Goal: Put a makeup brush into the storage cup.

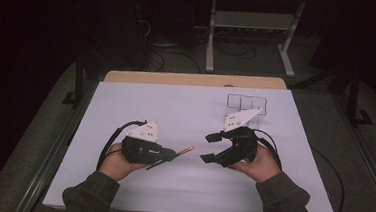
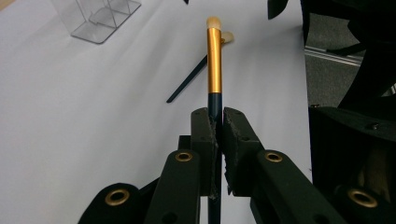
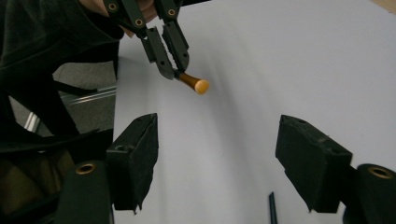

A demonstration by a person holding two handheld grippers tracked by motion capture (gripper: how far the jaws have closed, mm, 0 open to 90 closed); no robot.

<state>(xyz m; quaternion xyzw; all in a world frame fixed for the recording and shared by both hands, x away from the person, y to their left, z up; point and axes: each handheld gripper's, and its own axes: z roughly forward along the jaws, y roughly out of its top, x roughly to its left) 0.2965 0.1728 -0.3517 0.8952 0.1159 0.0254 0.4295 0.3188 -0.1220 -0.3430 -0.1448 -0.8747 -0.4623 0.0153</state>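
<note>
Two black pads of the left hand-held gripper (image 2: 215, 135) clamp the brush (image 2: 214, 70), whose gold end juts forward. Opposite, the right hand-held gripper (image 3: 215, 161) stands apart, holding nothing, above the table (image 1: 186, 106).

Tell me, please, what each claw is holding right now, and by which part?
The left claw grips a makeup brush by its dark handle, just below the gold ferrule. The right claw holds nothing.
</note>
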